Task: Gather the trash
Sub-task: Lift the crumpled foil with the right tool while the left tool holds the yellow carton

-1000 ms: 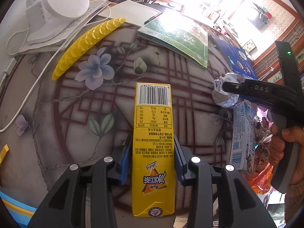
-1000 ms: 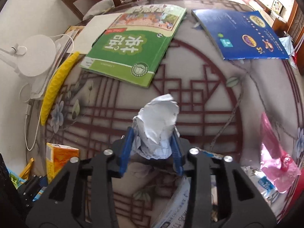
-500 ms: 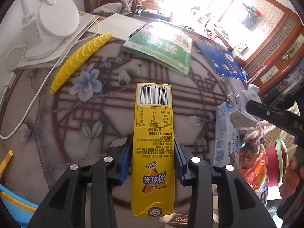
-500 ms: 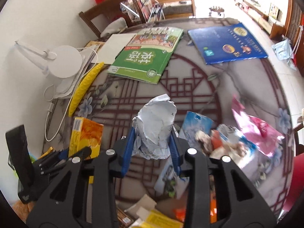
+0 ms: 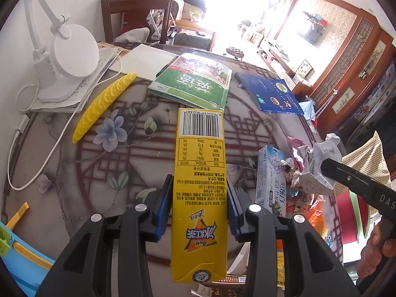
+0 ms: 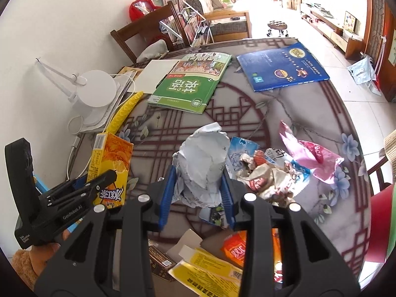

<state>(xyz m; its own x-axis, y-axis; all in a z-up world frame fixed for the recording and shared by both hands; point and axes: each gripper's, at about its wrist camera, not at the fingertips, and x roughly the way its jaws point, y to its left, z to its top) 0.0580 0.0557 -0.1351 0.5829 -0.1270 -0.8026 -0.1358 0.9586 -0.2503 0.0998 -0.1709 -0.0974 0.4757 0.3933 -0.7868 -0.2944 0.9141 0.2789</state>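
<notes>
Left wrist view shows my left gripper (image 5: 199, 204) clamped narrow on the sides of the yellow drink carton (image 5: 200, 193), which I judge is held lengthwise and clear above the desk (image 5: 138, 153) so it can be carried to the trash pile (image 6: 267, 175) on the right. Further right, my right gripper (image 6: 198, 193) is closed on a crumpled paper ball (image 6: 204, 158), pads pressing both flanks, poised above that same heap of wrappers for what looks like a drop.
</notes>
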